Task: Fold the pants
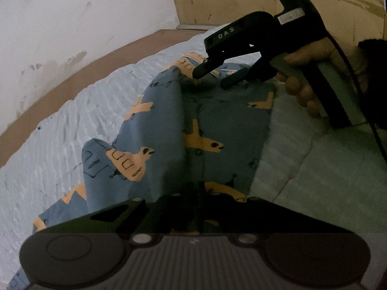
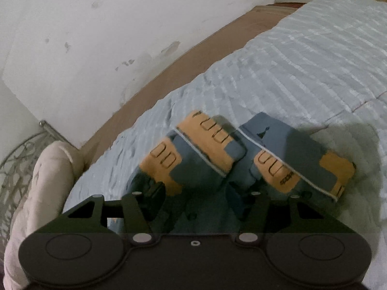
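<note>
The blue cotton pants with orange llama print (image 1: 193, 125) lie on the pale blue ribbed bedspread (image 1: 72, 133). The right gripper (image 1: 212, 78) hovers over their far end, fingers apart. The left gripper (image 1: 198, 207) is pinched shut on the near fabric.

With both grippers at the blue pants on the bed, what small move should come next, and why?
Probably lower the right gripper and shut it on the cuff end of the pants. Its fingers stand open just over the cloth there, apparently holding nothing, while the left gripper already sits at the near end on the quilt.
</note>
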A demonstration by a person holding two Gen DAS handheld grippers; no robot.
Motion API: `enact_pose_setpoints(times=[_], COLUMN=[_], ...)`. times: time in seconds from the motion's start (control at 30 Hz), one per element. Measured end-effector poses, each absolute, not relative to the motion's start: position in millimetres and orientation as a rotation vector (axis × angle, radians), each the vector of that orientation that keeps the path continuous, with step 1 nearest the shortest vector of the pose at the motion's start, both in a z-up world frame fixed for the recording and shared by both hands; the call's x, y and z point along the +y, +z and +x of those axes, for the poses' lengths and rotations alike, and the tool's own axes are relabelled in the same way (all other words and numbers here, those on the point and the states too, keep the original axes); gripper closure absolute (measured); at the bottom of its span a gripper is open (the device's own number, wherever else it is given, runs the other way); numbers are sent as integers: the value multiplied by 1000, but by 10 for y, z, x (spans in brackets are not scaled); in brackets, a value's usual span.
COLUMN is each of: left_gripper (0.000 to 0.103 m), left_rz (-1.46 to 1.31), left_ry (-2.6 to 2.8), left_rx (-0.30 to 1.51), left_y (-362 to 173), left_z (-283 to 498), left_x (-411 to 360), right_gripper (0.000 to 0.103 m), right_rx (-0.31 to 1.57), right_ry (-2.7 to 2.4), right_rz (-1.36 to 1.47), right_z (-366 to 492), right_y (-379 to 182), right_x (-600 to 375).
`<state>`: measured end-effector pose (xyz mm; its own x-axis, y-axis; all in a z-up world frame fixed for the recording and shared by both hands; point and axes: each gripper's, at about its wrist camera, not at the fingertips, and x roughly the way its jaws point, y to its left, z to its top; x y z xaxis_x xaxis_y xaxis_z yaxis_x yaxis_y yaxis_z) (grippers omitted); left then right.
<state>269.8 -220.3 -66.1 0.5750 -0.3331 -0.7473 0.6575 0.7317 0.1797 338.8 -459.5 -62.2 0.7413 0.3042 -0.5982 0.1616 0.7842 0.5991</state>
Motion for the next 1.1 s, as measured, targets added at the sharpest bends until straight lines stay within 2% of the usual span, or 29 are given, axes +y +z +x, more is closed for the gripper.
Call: enact_pose_setpoints(times=[0.13,0.23,0.3,0.37,0.9,1.1], left_gripper=[103,103,103,103,103,103], left_rz=[444,439,435,428,241,275], left_ry=[-603,-606,-610,-615,-676,-722], left_rx=[762,758,753,745,713,723], left_y=[-637,-623,-610,-580,-198,-246], left_z=[2705,2697,2688,2670,2546,2419], left_x=[-2186,-2169,-2168,-2156,-1979,-2082], right_gripper=[50,65,83,94,99,99], right_rx=[737,738,738,732,593,617], right_ry=[42,-9,-40,-48,25,-30], right_rz=[753,811,816,809,604,559], right_z=[3478,3540,3560,3565,3378,3051], right_y=[-659,-701,-701,-672,183,205], right_x=[-4683,-4745,-4766,-4771,-4857,-5006])
